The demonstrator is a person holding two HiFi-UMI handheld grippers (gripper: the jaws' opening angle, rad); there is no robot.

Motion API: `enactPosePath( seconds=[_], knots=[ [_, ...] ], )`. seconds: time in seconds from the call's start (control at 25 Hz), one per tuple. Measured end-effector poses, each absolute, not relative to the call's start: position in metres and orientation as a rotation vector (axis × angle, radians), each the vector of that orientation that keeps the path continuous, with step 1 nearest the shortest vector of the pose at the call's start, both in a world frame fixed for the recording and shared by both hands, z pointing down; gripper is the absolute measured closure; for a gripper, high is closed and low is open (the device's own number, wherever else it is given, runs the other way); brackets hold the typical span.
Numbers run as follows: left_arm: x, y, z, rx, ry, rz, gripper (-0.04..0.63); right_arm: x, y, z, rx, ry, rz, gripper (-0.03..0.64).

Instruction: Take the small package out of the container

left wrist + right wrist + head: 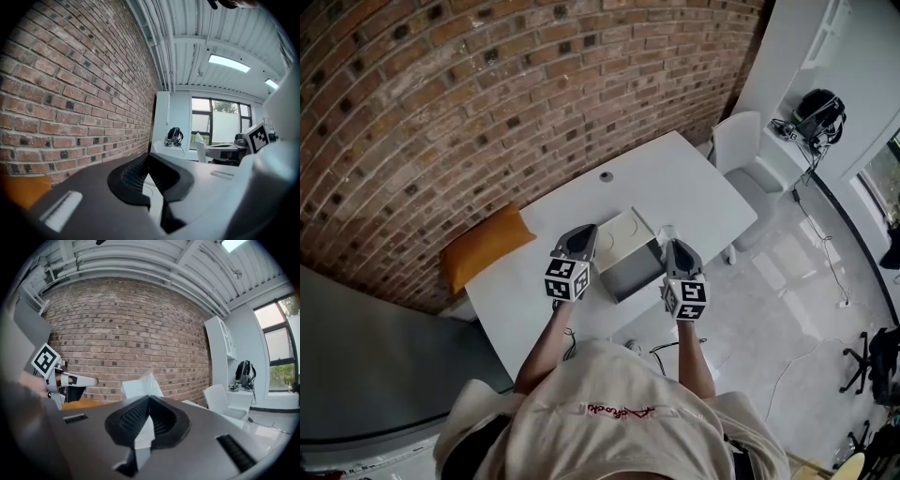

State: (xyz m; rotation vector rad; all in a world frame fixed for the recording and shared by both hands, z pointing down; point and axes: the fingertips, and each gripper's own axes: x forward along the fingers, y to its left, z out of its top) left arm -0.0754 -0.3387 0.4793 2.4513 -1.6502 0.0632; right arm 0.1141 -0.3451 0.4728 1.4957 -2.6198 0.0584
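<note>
Right gripper (149, 399) is clamped on the package (139, 386), which is white and crinkled and sticks out past the jaw tips. The package sits at the right rim of the container (628, 279), which stands open on the table (694, 187). The grip looks shallow, so I'd lift straight and slow until clear of the rim. Left gripper (148, 157) is closed on nothing, beside the container. Only the right gripper view shows the pinch, and only the head view shows the container.
</note>
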Motion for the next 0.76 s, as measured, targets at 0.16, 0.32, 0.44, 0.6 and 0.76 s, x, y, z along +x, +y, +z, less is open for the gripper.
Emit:
enactPosePath(
  seconds=[0.16,0.32,0.44,0.6,0.76],
  knots=[
    [-0.072,-0.339,0.485,2.445,-1.638,0.073,0.586,0.113,-0.345,0.477,1.496,-2.611,0.062,0.604],
    [-0.07,-0.339,0.487,2.446,-1.631,0.074,0.586,0.113,-0.344,0.481,1.494,-2.607,0.07,0.604],
    [-0.069,-0.339,0.488,2.449,-1.627,0.074,0.586,0.114,-0.344,0.484,1.496,-2.605,0.077,0.604],
    [-0.068,-0.339,0.489,2.445,-1.625,0.079,0.586,0.114,-0.343,0.485,1.491,-2.603,0.084,0.604],
    [-0.067,-0.339,0.492,2.443,-1.621,0.083,0.586,0.113,-0.343,0.487,1.487,-2.598,0.085,0.604]
  ],
)
